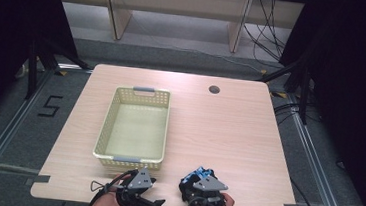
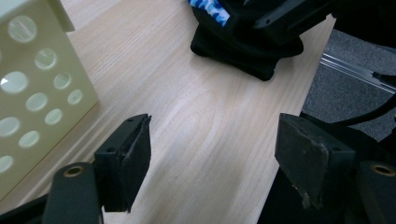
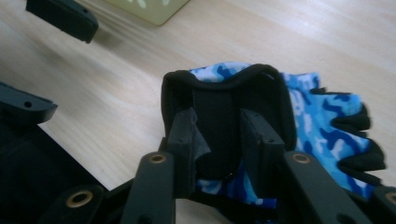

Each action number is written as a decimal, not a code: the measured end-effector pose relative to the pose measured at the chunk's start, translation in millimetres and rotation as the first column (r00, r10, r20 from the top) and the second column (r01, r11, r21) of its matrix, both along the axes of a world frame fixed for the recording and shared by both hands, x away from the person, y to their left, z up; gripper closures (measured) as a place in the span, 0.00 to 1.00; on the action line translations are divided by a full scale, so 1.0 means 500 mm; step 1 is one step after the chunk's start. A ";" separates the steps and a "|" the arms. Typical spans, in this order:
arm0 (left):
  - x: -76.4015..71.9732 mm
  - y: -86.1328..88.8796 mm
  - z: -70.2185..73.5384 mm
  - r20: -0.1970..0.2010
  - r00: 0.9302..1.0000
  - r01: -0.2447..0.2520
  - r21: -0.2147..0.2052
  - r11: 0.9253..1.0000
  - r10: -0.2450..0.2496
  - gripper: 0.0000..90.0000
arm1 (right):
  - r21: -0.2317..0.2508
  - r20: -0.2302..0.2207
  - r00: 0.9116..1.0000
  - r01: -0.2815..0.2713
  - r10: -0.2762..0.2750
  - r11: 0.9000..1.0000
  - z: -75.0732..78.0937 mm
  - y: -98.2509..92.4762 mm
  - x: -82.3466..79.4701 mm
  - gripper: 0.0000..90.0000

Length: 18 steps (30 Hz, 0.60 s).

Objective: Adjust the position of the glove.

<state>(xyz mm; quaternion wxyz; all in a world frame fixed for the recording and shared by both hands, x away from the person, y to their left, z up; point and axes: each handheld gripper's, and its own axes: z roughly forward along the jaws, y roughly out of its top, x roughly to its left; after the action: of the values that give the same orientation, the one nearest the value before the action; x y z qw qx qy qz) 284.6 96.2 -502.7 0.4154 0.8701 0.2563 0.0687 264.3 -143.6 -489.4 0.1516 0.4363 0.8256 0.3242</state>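
**Glove at near edge, grasp stage; basket not yet loaded**

Black jaws of the right hand-held gripper sit inside the black cuff of a blue camouflage glove, one jaw against each side of a fold of the cuff. Whether the pads press on the fabric I cannot tell; they look close on it but not clearly clamped. Glove lies on the tabletop near the person's edge, right of centre, under the right hand-held gripper in the high view.

Left hand-held gripper: jaws wide apart, nothing between them, bare wood below. It hovers just beside the near corner of the pale yellow perforated basket, which stands left of centre with no contents showing.

Judgement: step in hand is securing the glove by its cuff; transfer to the basket has not begun.

Next move calls for a firm closure on the cuff, a lift clear of the wood, then travel left and forward over the basket rim. Risk: limp fabric slipping from a shallow bite.
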 end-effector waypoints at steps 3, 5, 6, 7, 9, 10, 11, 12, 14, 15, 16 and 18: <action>0.001 -0.003 -0.001 -0.009 1.000 0.000 0.008 1.000 0.000 0.31 | 0.018 -0.015 1.000 0.002 -0.002 1.000 -0.004 0.003 0.002 0.69; 0.006 -0.003 0.000 0.019 0.999 0.026 0.035 0.999 -0.027 0.31 | 0.022 -0.010 1.000 -0.011 0.012 1.000 -0.004 0.003 0.002 0.66; 0.004 -0.009 -0.003 0.005 1.000 0.003 0.007 1.000 -0.003 0.32 | 0.030 0.010 0.999 -0.052 0.052 0.998 -0.004 0.002 0.007 0.59; 0.004 -0.009 -0.003 0.005 1.000 0.003 0.007 1.000 -0.003 0.32 | 0.030 0.010 0.999 -0.052 0.052 0.998 -0.004 0.002 0.007 0.59; 0.004 -0.013 -0.003 -0.004 1.000 -0.008 -0.003 1.000 0.008 0.33 | 0.068 0.016 0.998 -0.063 0.062 0.996 0.006 -0.004 0.004 0.56; 0.006 -0.015 0.002 0.008 1.000 0.010 0.003 1.000 -0.010 0.34 | 0.094 0.064 0.994 -0.094 0.088 0.991 0.027 -0.026 0.006 0.56; 0.006 -0.019 0.003 0.000 1.000 -0.003 -0.010 1.000 0.003 0.34 | 0.100 0.063 0.995 -0.084 0.078 0.991 0.036 -0.035 0.004 0.56; 0.006 -0.019 0.003 0.000 1.000 -0.003 -0.010 1.000 0.003 0.34 | 0.100 0.063 0.995 -0.084 0.078 0.991 0.036 -0.035 0.004 0.56; 0.010 -0.033 0.008 0.000 1.000 0.003 -0.029 1.000 -0.003 0.34 | 0.044 0.116 0.992 -0.060 0.055 0.997 0.060 -0.092 0.015 0.56; 0.013 -0.037 0.010 0.003 1.000 0.009 -0.023 1.000 -0.009 0.34 | 0.020 0.118 0.992 -0.050 0.048 0.999 0.061 -0.108 0.020 0.56; 0.015 -0.042 0.011 0.012 1.000 0.015 -0.009 1.000 -0.015 0.34 | -0.007 0.116 0.992 -0.043 0.043 0.999 0.060 -0.123 0.026 0.57; 0.019 -0.054 0.013 0.030 0.999 0.033 -0.013 0.999 -0.033 0.35 | -0.003 0.095 0.995 -0.010 0.010 1.000 0.051 -0.149 0.039 0.59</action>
<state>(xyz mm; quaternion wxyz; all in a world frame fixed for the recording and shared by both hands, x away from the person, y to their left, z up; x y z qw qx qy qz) 294.3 69.2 -496.4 0.4263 0.8702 0.2361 0.0728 283.8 -218.2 -464.0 0.1898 0.4162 0.8199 0.3443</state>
